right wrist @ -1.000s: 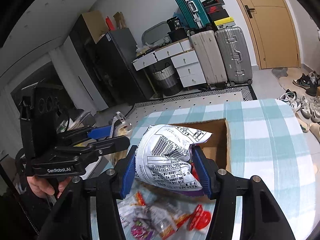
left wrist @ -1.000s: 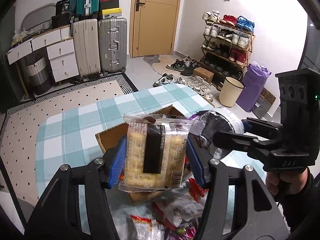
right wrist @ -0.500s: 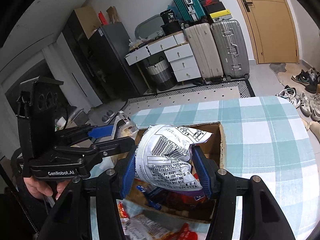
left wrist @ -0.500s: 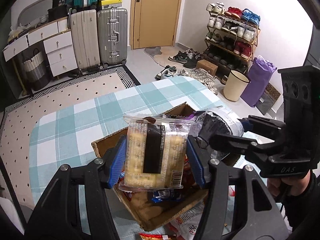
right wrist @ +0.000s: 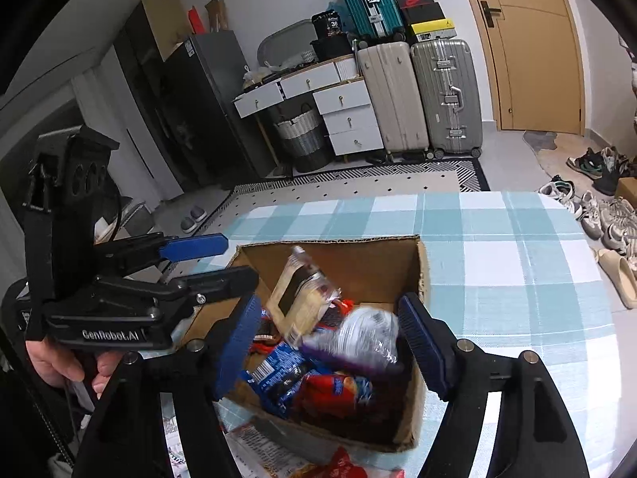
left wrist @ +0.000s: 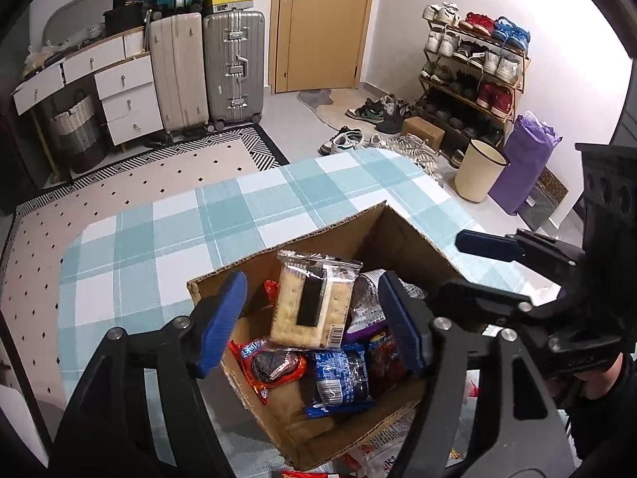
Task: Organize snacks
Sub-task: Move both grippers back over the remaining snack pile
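Observation:
An open cardboard box (left wrist: 318, 235) (right wrist: 422, 275) sits on the checked tablecloth and holds several snack packs. My left gripper (left wrist: 312, 320) is open above the box. A clear pack of yellow biscuits (left wrist: 312, 304) (right wrist: 296, 298) is free of it and drops into the box. My right gripper (right wrist: 330, 342) is open over the box. A white and purple bag (right wrist: 354, 338) (left wrist: 364, 310) is blurred between its fingers, loose and falling. Blue (left wrist: 340, 374) and red (left wrist: 270, 362) packs lie at the bottom.
More snack wrappers (right wrist: 338, 464) lie on the cloth in front of the box. The teal checked table (left wrist: 159, 247) extends left and behind. Suitcases (left wrist: 207, 67), drawers, a shoe rack (left wrist: 473, 67) and a bin (left wrist: 477, 175) stand on the floor beyond.
Both grippers moved over the box and opened. The biscuit pack left the left gripper and the white bag left the right gripper; both are dropping into the box.

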Motion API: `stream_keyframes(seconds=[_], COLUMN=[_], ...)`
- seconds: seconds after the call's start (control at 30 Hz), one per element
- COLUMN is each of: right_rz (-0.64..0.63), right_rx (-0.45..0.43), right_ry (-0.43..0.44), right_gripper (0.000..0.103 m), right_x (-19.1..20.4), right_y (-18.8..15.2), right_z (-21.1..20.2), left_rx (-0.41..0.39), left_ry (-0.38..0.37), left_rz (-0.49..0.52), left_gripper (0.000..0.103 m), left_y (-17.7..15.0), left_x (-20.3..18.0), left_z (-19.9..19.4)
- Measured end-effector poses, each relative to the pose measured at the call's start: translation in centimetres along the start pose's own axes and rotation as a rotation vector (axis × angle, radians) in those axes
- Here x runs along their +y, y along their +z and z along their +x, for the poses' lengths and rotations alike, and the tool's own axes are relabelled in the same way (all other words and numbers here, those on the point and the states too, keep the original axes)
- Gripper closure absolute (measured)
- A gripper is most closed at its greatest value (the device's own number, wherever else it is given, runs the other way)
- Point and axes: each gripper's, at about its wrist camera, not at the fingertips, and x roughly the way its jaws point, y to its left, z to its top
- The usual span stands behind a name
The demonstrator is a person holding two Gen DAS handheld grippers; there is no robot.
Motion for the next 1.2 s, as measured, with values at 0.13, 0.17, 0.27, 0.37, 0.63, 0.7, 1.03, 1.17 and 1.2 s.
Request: stream_keyframes(seconds=[0.13, 0.17, 0.27, 0.37, 0.63, 0.7, 1.03, 1.17, 1.2], right_rz=[0.008, 0.010, 0.015, 0.012, -0.016, -0.021, -0.055, -0.061, -0.062], right_rx=[-0.017, -0.019, -0.027, -0.040, -0.057, -0.065, -0.083, -0.083, -0.084], right_ry=[-0.003, -0.002, 0.001, 0.004, 0.000, -0.001, 0.000, 0.001, 0.003], right_gripper=[0.029, 0.029, 0.029, 0.029, 0.027, 0.024, 0.019, 0.019, 0.019], right_x=[-0.1, -0.2, -0.1, 0.3, 2.2, 2.7, 5.7, 6.5, 6.8], right_y=[-0.1, -0.1, -0.2, -0.2, -0.5, -0.8, -2.8, -3.8, -4.2], right_z=[-1.2, -1.4, -2.1, -3.0, -5.2, -5.9, -8.9, -9.6, -9.8], left_rx=[-0.003, -0.005, -0.009, -0.015, -0.032, -0.042, -0.057, -0.078, -0.082], left_ry=[0.008, 0.009, 0.020, 0.024, 0.068, 0.087, 0.117, 0.140, 0.145], left_rz=[-0.001, 0.000, 0.003, 0.002, 0.000, -0.009, -0.025, -0.033, -0.038], left_gripper=[0.036, 0.036, 0.036, 0.036, 0.025, 0.021, 0.020, 0.016, 0.014], left_y=[-0.2, -0.3, -0.5, -0.9, -2.0, -2.5, -5.4, -6.7, -7.2], left_x=[-0.1, -0.2, -0.5, -0.7, -1.4, -1.4, -1.4, -1.6, -1.7], left_z=[-1.0, -1.2, -2.1, -3.1, -6.0, -6.9, -11.4, -13.2, -13.7])
